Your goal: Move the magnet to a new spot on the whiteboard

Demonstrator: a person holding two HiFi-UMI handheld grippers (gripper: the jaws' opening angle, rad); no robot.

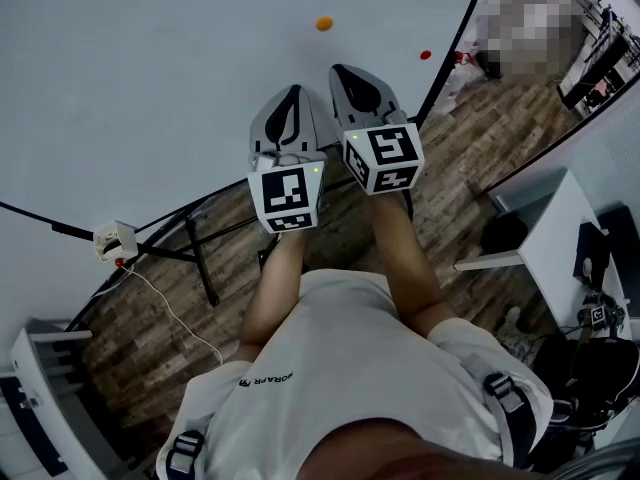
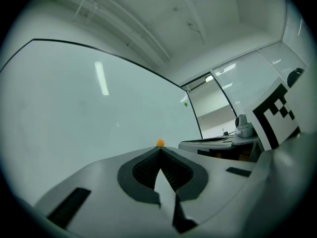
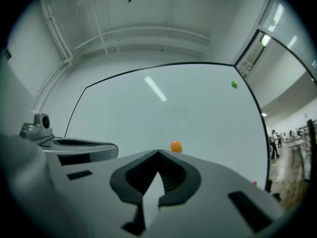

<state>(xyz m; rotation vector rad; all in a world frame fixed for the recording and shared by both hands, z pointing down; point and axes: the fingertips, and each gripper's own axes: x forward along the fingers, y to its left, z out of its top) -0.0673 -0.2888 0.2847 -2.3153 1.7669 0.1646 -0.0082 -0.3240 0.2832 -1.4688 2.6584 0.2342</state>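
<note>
A small orange magnet [image 1: 324,23] sticks to the whiteboard [image 1: 150,78] just beyond both grippers. My left gripper [image 1: 292,90] and right gripper [image 1: 342,70] are held side by side, pointing at the board, neither touching the magnet. In the left gripper view the jaws [image 2: 159,150] meet at their tips with nothing between them, and the orange magnet [image 2: 160,143] peeks just over them. In the right gripper view the jaws [image 3: 158,152] are shut and empty, with the orange magnet [image 3: 176,146] slightly right of the tips.
A red magnet [image 1: 425,55] sits near the board's right edge and a green magnet [image 3: 234,85] is high on the right. The board's black stand [image 1: 200,258] and a white socket box [image 1: 115,240] with a cable are on the wooden floor. A white table [image 1: 545,223] stands at right.
</note>
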